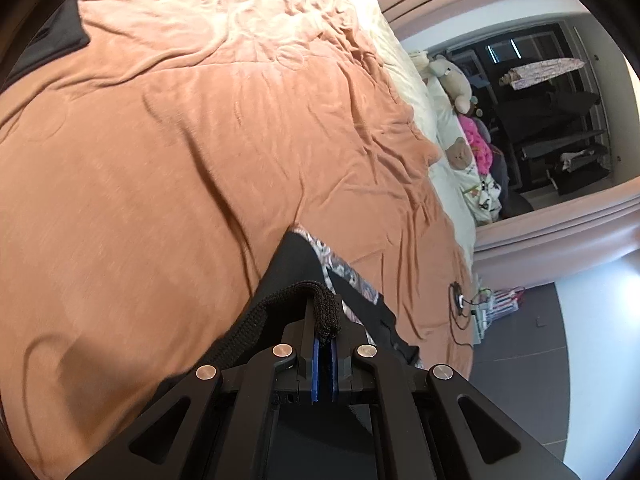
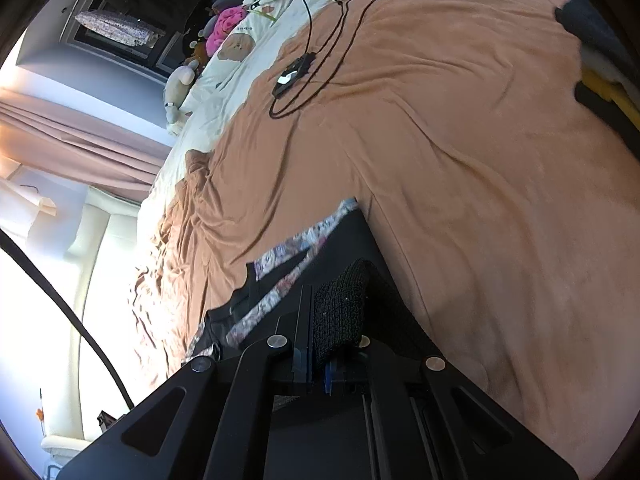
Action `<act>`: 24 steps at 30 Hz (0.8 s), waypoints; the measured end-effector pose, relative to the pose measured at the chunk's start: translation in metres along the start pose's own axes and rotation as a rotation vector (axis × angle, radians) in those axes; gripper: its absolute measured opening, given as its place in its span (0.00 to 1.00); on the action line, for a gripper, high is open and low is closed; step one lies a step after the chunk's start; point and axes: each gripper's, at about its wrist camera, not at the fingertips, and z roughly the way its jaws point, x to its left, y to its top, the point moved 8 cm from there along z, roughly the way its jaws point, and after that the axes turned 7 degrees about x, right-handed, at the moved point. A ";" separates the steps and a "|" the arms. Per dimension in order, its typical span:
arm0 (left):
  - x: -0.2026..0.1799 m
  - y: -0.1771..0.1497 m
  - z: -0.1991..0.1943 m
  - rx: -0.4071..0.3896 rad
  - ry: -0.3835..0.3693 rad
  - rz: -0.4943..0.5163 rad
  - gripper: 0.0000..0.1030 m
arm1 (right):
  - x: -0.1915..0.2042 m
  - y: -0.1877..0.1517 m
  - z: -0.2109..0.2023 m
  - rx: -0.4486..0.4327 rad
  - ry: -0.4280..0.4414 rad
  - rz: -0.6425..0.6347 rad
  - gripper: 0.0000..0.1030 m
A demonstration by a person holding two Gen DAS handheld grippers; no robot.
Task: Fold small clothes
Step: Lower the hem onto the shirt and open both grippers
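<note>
A small black garment (image 1: 294, 268) with a floral-patterned lining and a black knit waistband lies on the peach bedspread (image 1: 200, 140). My left gripper (image 1: 324, 332) is shut on the knit band (image 1: 326, 308), which bunches between the blue pads. In the right wrist view the same garment (image 2: 340, 240) shows its floral trim (image 2: 296, 248). My right gripper (image 2: 320, 344) is shut on another part of the knit band (image 2: 340, 312). Both hold the garment just above the bedspread (image 2: 460, 160).
A black device with looped cable (image 2: 292, 72) lies on the bedspread far from the garment. Cream bedding, plush toys and a pink item (image 1: 476, 148) sit at the bed's far side. Pink curtains (image 2: 80, 140) and a dark wardrobe (image 1: 552, 112) stand beyond. Another dark cloth (image 1: 60, 36) lies at the far left.
</note>
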 end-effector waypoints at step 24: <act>0.018 0.029 0.047 0.023 0.267 0.212 0.56 | 0.011 0.029 0.025 -0.060 -0.121 -0.133 0.69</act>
